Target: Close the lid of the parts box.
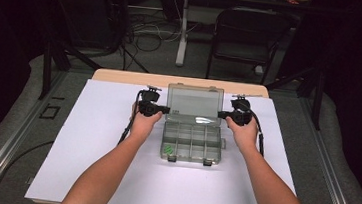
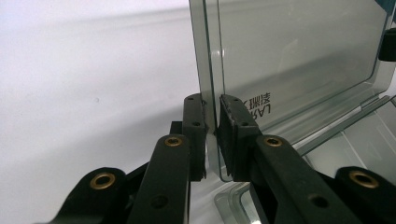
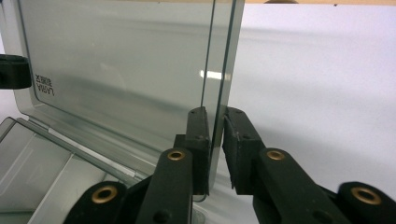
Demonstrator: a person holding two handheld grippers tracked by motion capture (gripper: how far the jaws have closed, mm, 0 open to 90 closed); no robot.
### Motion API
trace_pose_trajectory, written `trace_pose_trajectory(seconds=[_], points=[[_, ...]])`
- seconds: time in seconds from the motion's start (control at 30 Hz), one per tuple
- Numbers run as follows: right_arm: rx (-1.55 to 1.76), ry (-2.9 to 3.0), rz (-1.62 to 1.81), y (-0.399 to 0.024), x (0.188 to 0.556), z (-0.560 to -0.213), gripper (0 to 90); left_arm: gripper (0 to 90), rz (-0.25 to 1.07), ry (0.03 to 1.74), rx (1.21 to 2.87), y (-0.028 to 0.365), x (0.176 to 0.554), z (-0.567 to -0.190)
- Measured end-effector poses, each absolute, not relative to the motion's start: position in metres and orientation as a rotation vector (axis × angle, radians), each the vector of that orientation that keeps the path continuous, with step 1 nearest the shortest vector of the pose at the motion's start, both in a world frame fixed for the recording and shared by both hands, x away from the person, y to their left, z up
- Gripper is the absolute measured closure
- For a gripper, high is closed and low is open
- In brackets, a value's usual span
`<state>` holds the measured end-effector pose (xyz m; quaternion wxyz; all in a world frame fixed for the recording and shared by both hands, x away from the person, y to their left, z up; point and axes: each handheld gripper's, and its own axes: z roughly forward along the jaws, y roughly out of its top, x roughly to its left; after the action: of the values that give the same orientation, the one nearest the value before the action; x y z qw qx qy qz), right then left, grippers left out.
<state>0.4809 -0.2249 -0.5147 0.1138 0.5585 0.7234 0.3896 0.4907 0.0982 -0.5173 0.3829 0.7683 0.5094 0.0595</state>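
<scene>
Both your grippers, left gripper (image 1: 167,110) and right gripper (image 1: 221,114), pinch the upright lid (image 1: 193,101) at frame centre, above its organizer box (image 1: 191,143); swing both sides evenly, keep pressure light

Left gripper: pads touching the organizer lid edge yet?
Touching. In the left gripper view the left gripper has both pads against the upright clear lid, one on each face of its side edge, with no gap showing.
</scene>
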Motion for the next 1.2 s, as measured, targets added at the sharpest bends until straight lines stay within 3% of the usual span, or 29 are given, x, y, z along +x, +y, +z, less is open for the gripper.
trace_pose_trajectory(seconds=[1.2], points=[[1.468,2.023,1.154,-0.221,0.459,-0.518,84.1,84.0,0.293,1.193,1.883,0.101,0.471,-0.526]])
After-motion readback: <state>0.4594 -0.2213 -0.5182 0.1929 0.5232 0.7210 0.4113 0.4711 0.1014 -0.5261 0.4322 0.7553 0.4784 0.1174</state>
